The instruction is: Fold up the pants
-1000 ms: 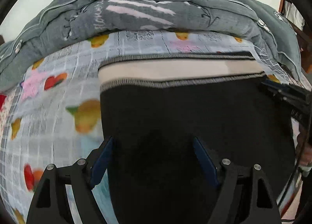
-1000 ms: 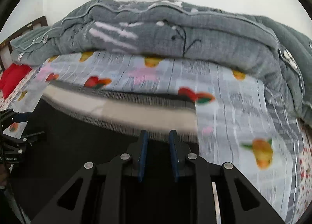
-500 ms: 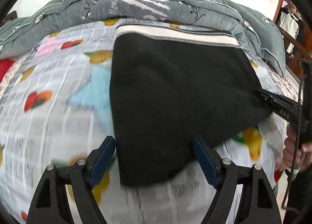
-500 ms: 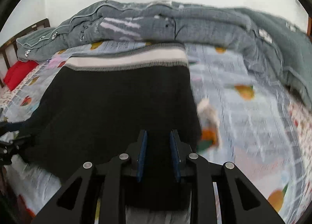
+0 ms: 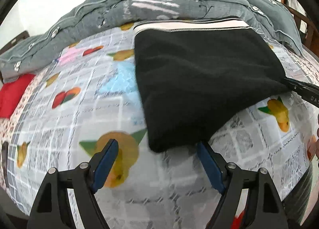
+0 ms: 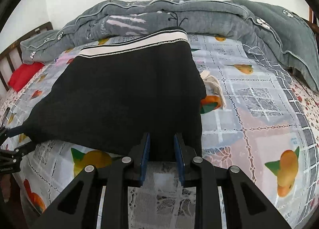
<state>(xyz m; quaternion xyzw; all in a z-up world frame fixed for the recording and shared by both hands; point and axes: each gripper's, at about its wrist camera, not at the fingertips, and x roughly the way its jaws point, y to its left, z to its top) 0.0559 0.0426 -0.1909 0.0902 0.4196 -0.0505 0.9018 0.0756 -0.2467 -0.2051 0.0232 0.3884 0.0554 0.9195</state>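
Matt, fleecy black cloth pants [image 6: 123, 93] lie on a smooth fruit-printed bedsheet [image 6: 259, 109] beside a quilted grey cloth duvet [image 6: 219, 17].

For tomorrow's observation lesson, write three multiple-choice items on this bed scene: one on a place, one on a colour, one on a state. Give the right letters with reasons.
1. Where does the grey quilt lie?
A. along the far side of the bed
B. on the floor
C. over the pants

2. What colour is the band along the far edge of the black pants?
A. red
B. white
C. green

3. How does the left gripper stand?
A. shut on the quilt
B. clamped on the red cushion
C. open, holding nothing

Answers: 1 A, it is heaped beyond the pants; 2 B, a white strip edges the black cloth; 3 C, its jaws stand wide over the patterned sheet, though they have just been closing a little.
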